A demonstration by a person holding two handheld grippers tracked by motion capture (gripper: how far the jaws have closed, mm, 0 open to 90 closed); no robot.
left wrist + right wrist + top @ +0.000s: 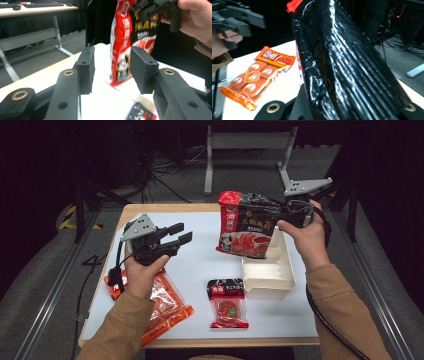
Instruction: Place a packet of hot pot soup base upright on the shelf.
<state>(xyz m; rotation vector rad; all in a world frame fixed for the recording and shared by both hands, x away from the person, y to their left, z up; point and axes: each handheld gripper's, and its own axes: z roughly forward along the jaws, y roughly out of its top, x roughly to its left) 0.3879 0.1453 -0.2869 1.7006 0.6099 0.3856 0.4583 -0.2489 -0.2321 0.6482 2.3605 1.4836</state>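
A large red and black pouch (247,225) hangs in the air above the far end of a white tray (280,270). My right gripper (286,213) is shut on the pouch's right edge; in the right gripper view the glossy black back of the pouch (342,62) rises from between the jaws. My left gripper (182,232) is held above the left of the table, open, with nothing between its pads. It points toward the pouch (125,37), which stands well beyond its fingertips (86,65).
The white-topped table (200,265) carries an orange multi-pack (167,302) at the near left, under my left forearm. A small red and black packet (227,302) lies near the front, left of the tray. Dark floor and metal frames surround the table.
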